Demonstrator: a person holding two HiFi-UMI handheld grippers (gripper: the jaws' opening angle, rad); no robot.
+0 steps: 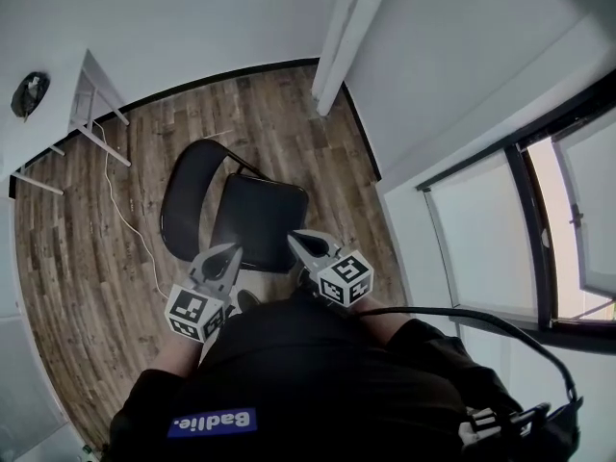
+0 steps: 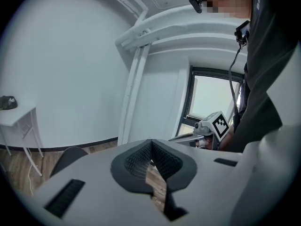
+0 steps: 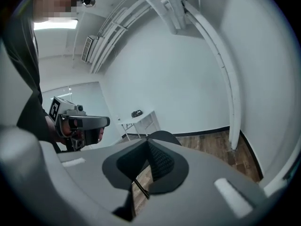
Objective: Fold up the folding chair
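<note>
A black folding chair stands unfolded on the wooden floor; in the head view its seat (image 1: 260, 221) is just beyond my grippers and its rounded backrest (image 1: 185, 200) lies to the left. My left gripper (image 1: 232, 251) is shut and empty, its tips over the seat's near left corner. The right gripper (image 1: 295, 240) is shut and empty too, above the seat's near edge. In the left gripper view the shut left gripper (image 2: 151, 143) shows the backrest (image 2: 70, 157) at lower left. In the right gripper view the shut right gripper (image 3: 147, 142) has the backrest (image 3: 165, 136) just behind it.
A small white table (image 1: 89, 104) stands by the far left wall with a dark object (image 1: 31, 92) on it. A white cable (image 1: 125, 210) trails over the floor beside the chair. A white pillar (image 1: 348, 32) and a window wall (image 1: 539, 229) close in the right.
</note>
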